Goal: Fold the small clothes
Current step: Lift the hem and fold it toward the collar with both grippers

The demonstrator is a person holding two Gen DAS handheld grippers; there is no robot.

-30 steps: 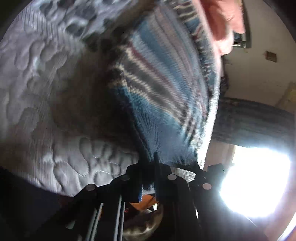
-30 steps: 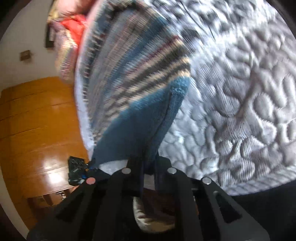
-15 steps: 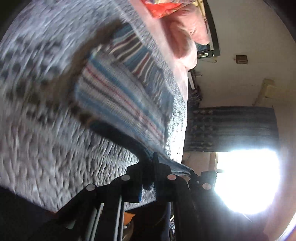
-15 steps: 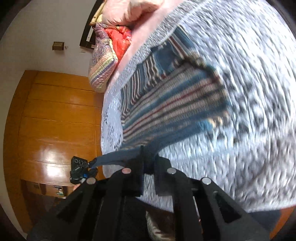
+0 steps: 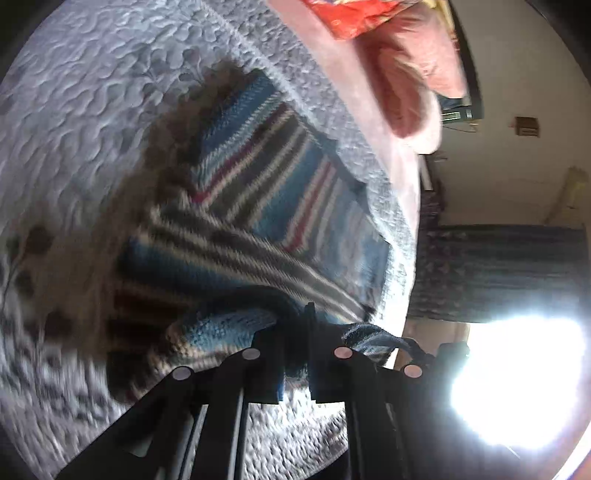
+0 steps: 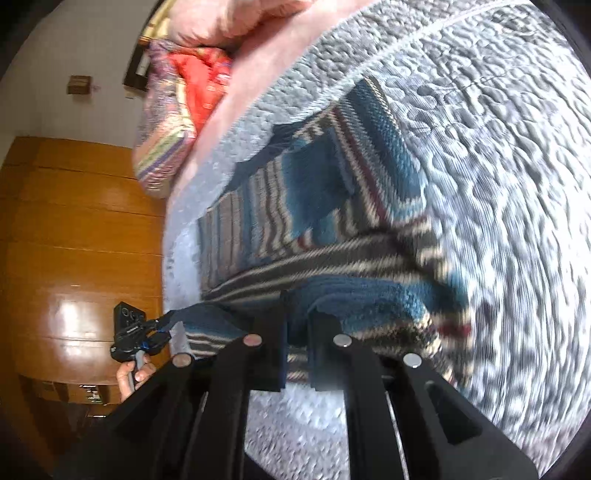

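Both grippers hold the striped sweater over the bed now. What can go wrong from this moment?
1. Each gripper, left and right, pinches only a thin edge of the sweater, so the knit may slip out.
2. The sweater lies close to the quilt edge, so a pull could drag it off.
3. The lifted edge sags unevenly, so the fold may land crooked.

The near edge of the striped knit garment is smeared by motion toward 8 o'clock in the left wrist view, its stripes unreadable there. The quilted bedspread blurs at 4 o'clock in the right wrist view. A window blows out white at 4 o'clock. The pink bedding is cut off at 12 o'clock; perhaps a pillow.
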